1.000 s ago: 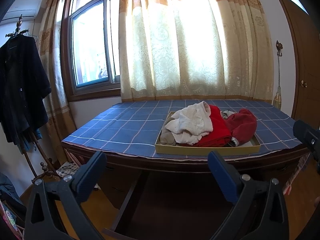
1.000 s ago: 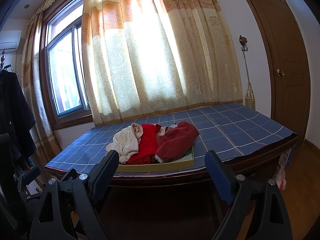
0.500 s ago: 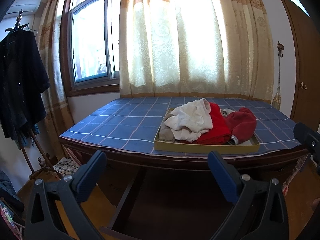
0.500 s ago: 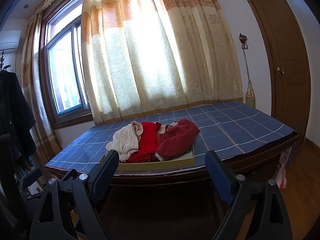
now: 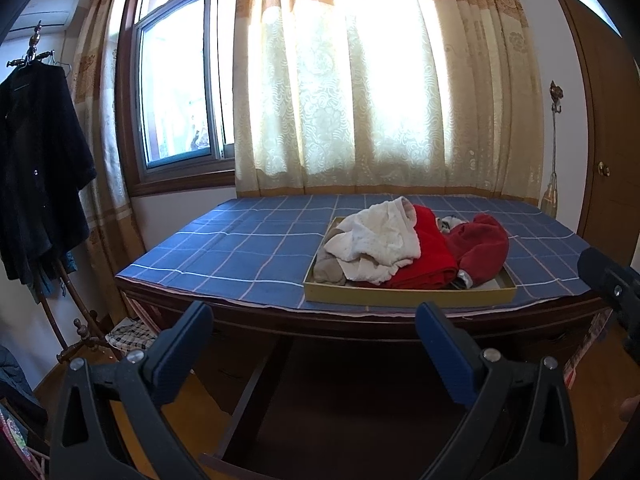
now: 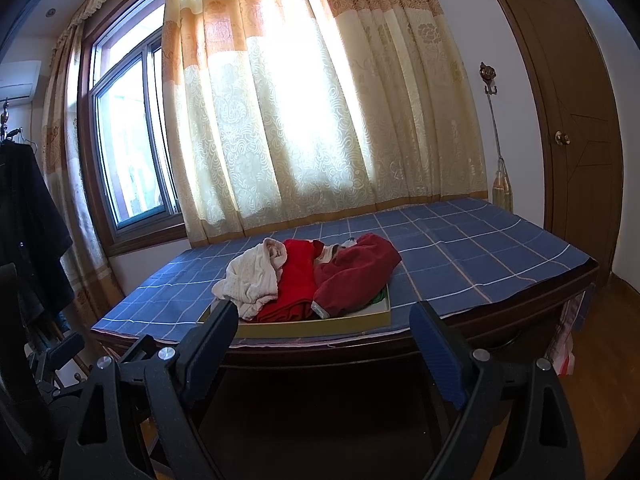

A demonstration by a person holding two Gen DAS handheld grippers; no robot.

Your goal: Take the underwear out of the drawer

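Counts: one shallow yellow drawer (image 5: 408,303), one worktop (image 5: 248,256) under a blue checked cloth, two sets of tongs, and about five garments heaped in the drawer: one white underwear piece (image 5: 380,240), one bright red garment (image 5: 428,256), one dark red garment (image 5: 482,252), one grey-beige piece (image 5: 328,270) at the left end, and a sliver of green (image 6: 380,298) seen only from the right wrist view; a small patterned scrap sits behind, too small to identify. Drawer sits flat on the worktop near its front edge, long axis running left-right, parallel to that edge. The pile follows the same axis, white underwear on top at the left, draped over the bright red garment, dark red at the right end. Left tongs (image 5: 312,344) are apart, nothing between them, hanging in front of and below the worktop edge, well apart from the drawer. Right tongs (image 6: 324,344) likewise spread wide and empty, same standoff; their left finger (image 6: 208,340) overlaps the drawer's front-left corner in view only, no contact. Versus the earlier frames: the left view's framing has drifted slightly, window and curtain sitting a bit higher; right view matches; clothes and drawer unmoved, both tongs at the same spread.
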